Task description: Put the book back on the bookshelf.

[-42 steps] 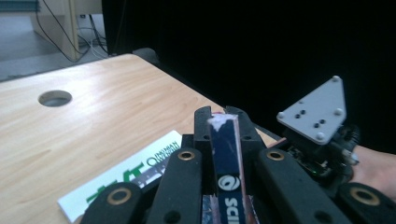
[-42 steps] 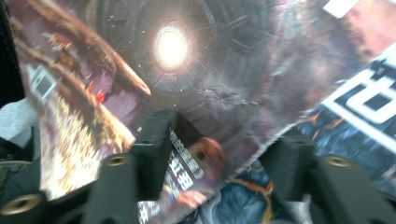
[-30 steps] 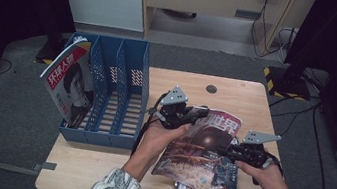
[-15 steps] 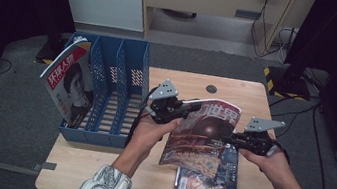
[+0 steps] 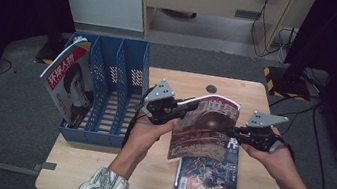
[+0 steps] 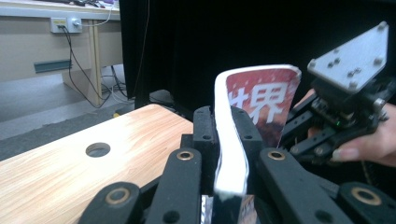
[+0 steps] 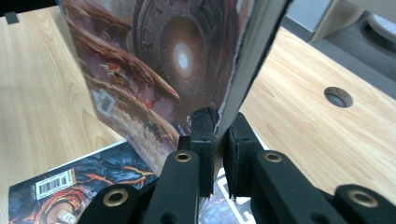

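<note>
A red-brown magazine (image 5: 207, 125) with white characters on its cover is held tilted up above the table between both grippers. My left gripper (image 5: 177, 108) is shut on its left edge; in the left gripper view the white page edge (image 6: 229, 158) runs between the jaws. My right gripper (image 5: 232, 133) is shut on its right edge, and in the right gripper view the jaws pinch the magazine (image 7: 187, 60), its cover facing left. A second magazine (image 5: 207, 178) with a dark blue and orange cover lies flat on the table below it.
A blue slotted file rack (image 5: 106, 90) stands at the table's left side, with a red-and-white magazine (image 5: 69, 85) leaning upright in its leftmost slot. The wooden table (image 5: 183, 81) has a round cable hole (image 5: 211, 89) near its far edge. Dark curtains and a cabinet stand behind.
The red-brown magazine has been lifted from nearly flat on the lower magazine to a steeper, raised tilt. The right hand rose with it; the left hand stayed about where it was.
</note>
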The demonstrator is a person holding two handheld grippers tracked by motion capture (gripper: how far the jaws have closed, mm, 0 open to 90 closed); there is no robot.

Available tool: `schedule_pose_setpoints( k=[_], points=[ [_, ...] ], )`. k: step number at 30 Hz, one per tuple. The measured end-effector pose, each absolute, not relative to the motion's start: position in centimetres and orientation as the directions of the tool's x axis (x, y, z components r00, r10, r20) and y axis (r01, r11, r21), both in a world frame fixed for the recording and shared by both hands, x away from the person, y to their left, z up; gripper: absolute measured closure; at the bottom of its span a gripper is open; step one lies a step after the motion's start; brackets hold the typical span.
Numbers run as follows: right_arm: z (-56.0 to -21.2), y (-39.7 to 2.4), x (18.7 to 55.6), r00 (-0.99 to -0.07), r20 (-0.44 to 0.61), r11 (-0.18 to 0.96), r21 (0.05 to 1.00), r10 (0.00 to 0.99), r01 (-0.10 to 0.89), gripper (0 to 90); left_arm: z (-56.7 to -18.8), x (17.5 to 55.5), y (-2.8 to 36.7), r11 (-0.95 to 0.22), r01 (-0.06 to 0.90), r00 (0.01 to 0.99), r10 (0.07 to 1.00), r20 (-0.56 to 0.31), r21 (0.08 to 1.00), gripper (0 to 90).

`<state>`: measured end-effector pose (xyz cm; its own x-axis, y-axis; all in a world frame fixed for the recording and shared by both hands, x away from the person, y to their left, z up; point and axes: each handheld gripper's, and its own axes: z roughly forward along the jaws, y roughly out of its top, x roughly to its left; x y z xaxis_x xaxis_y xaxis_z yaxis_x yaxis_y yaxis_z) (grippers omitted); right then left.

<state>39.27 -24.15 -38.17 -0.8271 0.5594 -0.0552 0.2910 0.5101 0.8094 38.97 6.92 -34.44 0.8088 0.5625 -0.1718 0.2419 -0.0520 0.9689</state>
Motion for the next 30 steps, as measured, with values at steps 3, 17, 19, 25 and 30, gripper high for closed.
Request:
schedule_pose_setpoints(
  k=[3,17,19,25,30],
  points=[
    [-38.1,-24.1,39.2,-0.830,-0.059,0.516,0.807,0.555,0.287,83.9,-34.6,38.6,7.0,-0.045,0.230,0.817,0.551,-0.168,0.972,82.2],
    [-38.1,-24.2,38.8,-0.837,-0.067,0.522,0.808,0.543,0.274,84.0,-35.2,38.9,6.3,-0.065,0.226,0.846,0.507,-0.163,0.972,72.1],
    [-38.0,-24.2,38.7,-0.837,-0.072,0.525,0.807,0.542,0.270,84.0,-35.1,38.9,6.3,-0.070,0.226,0.853,0.496,-0.162,0.972,70.8],
    [-38.0,-24.2,38.4,-0.843,-0.077,0.527,0.809,0.533,0.260,84.0,-35.1,39.1,6.1,-0.086,0.219,0.868,0.473,-0.154,0.972,67.3],
    [-38.1,-24.3,38.1,-0.848,-0.084,0.530,0.811,0.523,0.246,84.0,-35.1,39.2,5.8,-0.090,0.219,0.878,0.453,-0.155,0.972,67.4]
  ],
)
